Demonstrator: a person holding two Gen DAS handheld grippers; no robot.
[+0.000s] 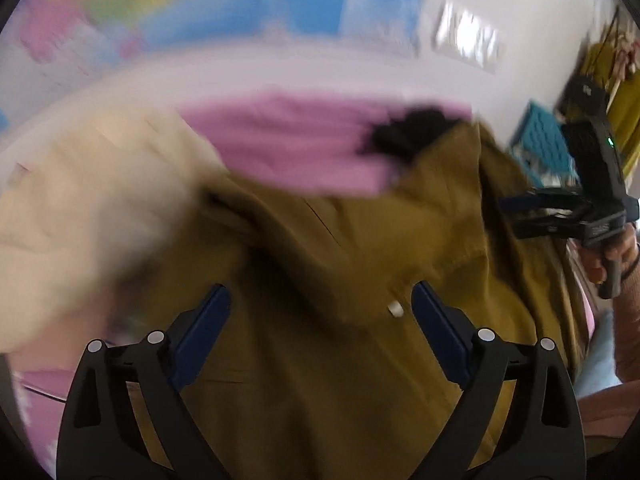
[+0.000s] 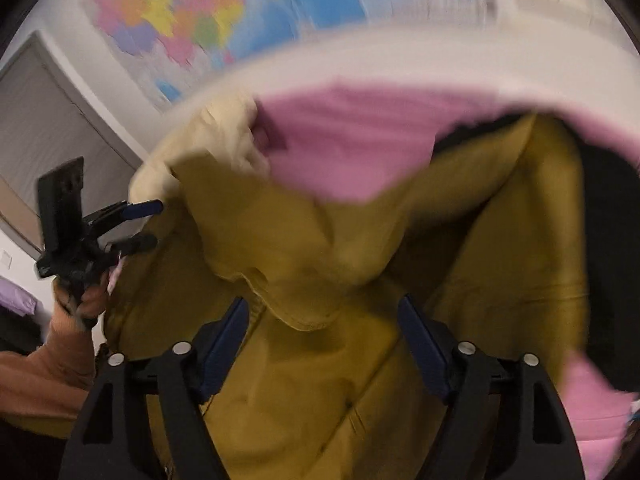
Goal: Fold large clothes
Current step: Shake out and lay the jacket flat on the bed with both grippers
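A large olive-mustard garment (image 1: 328,240) lies rumpled below both grippers, and it fills the lower half of the right wrist view (image 2: 304,380). My left gripper (image 1: 320,290) hangs just over it with jaws wide apart and the blue pads clear of the cloth. My right gripper (image 2: 322,302) is open too, above a folded hem of the same garment. The right gripper (image 1: 516,216) shows at the right edge of the left wrist view, open. The left gripper (image 2: 156,224) shows at the left of the right wrist view, open, beside the garment's edge.
A pink cloth (image 1: 296,144) lies behind the olive garment, with a cream garment (image 1: 80,200) to the left and a black piece (image 1: 404,136) on the right. All rest on a white surface (image 2: 400,60). A coloured map (image 2: 180,12) hangs on the wall. A teal crate (image 1: 540,140) stands at the right.
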